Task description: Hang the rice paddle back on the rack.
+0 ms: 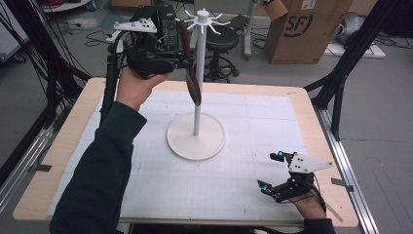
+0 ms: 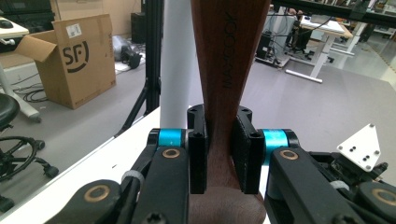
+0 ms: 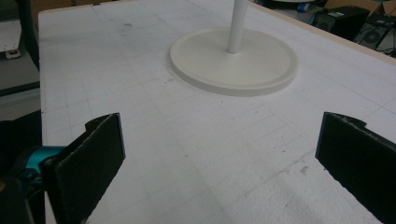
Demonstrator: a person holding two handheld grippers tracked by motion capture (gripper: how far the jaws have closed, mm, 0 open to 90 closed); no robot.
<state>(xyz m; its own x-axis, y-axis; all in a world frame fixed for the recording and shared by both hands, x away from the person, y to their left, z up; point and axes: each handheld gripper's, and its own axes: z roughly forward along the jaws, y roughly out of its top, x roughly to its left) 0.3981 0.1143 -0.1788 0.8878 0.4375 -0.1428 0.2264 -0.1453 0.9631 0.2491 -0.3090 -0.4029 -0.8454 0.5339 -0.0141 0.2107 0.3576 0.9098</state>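
The left gripper is clamped on a brown wooden utensil, held high over the table's far edge, right against the white stand's pole, just below its ring of hooks. The round base sits mid-table. The right gripper rests by the near right corner, jaws wide apart and empty. A cardboard box and a stool stand beyond the table.

Spoon cut off at twelve and six o'clock, its bowl out of frame, stand pole cropped at twelve o'clock, spoon's hook too small to tell
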